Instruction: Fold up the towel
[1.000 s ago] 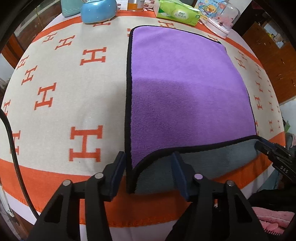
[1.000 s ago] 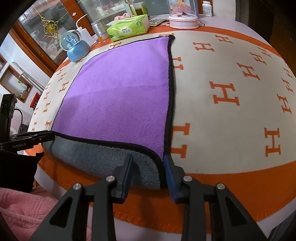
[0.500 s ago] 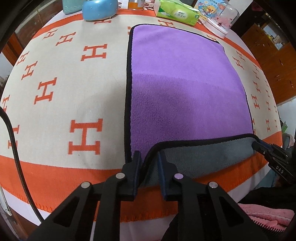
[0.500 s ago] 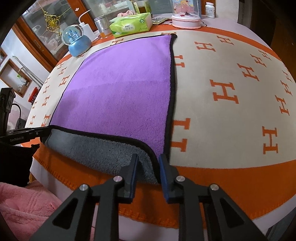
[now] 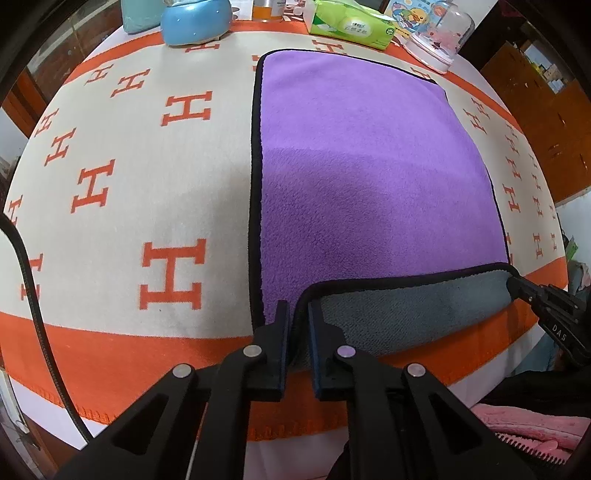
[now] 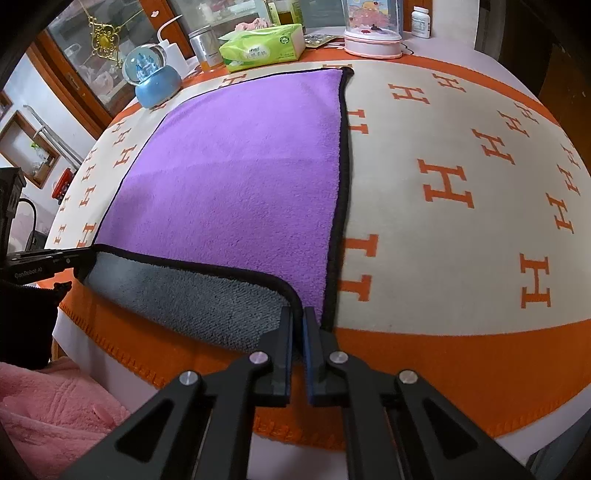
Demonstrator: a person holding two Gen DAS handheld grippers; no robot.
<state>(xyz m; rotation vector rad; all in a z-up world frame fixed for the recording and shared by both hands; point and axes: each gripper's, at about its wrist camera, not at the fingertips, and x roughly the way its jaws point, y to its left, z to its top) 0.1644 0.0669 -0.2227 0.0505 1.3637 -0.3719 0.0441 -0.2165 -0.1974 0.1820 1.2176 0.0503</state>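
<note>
A purple towel (image 5: 362,166) with black trim and a grey underside lies flat on the table, also in the right wrist view (image 6: 240,166). Its near edge is lifted and turned over, showing the grey side (image 5: 406,314) (image 6: 184,288). My left gripper (image 5: 297,314) is shut on the towel's near left corner. My right gripper (image 6: 298,317) is shut on the near right corner. Each gripper also shows at the edge of the other's view: the right one (image 5: 546,314), the left one (image 6: 48,258).
The table wears a cream and orange cloth with H marks (image 5: 129,177). At the far edge stand a blue snow globe (image 6: 151,77), a green tissue pack (image 6: 262,48), a pink-based dome (image 6: 373,29) and bottles. Pink fabric (image 6: 48,413) lies below the near edge.
Both grippers closed from open onto the towel's near corners. The near edge has risen and moved a little further over the purple side.
</note>
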